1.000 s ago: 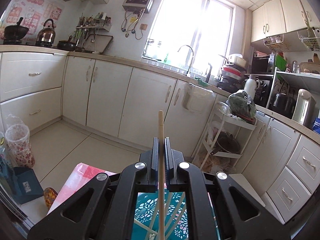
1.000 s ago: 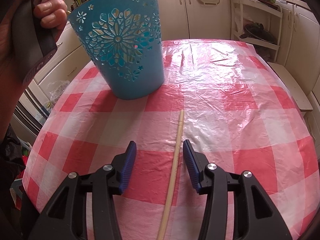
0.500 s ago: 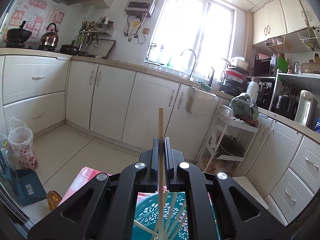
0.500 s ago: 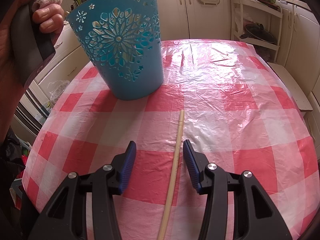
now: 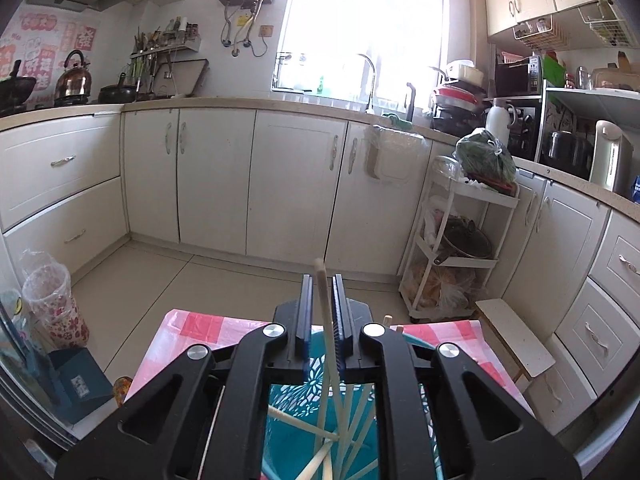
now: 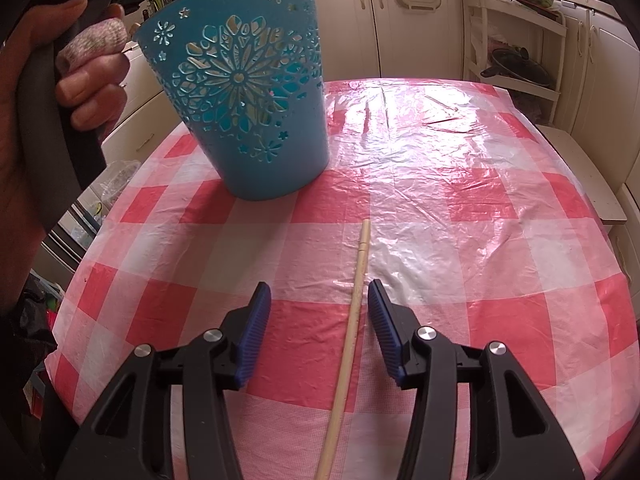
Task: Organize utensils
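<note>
so my left tongs (image 5: 321, 312) are up over the blue bucket (image 6: 248, 92), pads a bit apart with a chopstick (image 5: 325, 320) standing loose between them, its lower end down among the other sticks in the bucket; my right tongs (image 6: 316, 324) sit wide apart low over the checked surface (image 6: 480, 208), straddling a second chopstick (image 6: 352, 320) lying flat there, not touching it; bucket's just ahead on the left

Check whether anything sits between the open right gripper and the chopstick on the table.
Nothing visible does. The chopstick lies flat on the checked tablecloth, already between the right gripper's open jaws. The blue basket stands farther back, left.
</note>
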Demonstrator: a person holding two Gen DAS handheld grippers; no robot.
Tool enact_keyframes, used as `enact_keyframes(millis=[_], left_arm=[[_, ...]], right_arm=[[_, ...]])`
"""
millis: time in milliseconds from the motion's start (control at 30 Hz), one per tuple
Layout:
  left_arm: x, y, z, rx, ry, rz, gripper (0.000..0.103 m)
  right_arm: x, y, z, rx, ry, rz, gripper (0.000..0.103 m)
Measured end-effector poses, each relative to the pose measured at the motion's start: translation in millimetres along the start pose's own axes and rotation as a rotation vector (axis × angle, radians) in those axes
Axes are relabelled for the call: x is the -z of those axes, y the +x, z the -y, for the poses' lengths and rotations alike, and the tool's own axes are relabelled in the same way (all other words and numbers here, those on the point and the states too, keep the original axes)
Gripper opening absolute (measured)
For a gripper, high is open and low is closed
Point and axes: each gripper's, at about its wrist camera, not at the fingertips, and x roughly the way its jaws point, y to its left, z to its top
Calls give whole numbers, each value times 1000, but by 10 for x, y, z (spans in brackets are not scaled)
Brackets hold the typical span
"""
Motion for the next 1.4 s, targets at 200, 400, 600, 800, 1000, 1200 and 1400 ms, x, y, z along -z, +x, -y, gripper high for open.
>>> enact_keyframes(millis=[200,400,600,800,1000,1200,1400], left_arm=[[-111,-464,-300,-78,-39,81,65],[192,-999,-948,-207,-136,80,87],[959,-688,-1339,-190,-211,-212,88],[1287,-425,-1145,-126,-142,-324,88],[1405,-344,-1047,-98,-112,-354,88],[1457,-272,-1085,-77,-148,-401,88],[1457,-263,-1074,-74,-142,-408,88]], right_arm=[[0,5,-6,-4,3,0,50],[-14,-4,34,-24,14,-9,46],[-22,-14,100,6,29,-9,28],[-30,-7,100,59,18,-17,14],[-87,89,-68,141,-92,-30,13],[-96,-39,93,25,23,-34,5],[-468,-719,243,-271,200,150,6]])
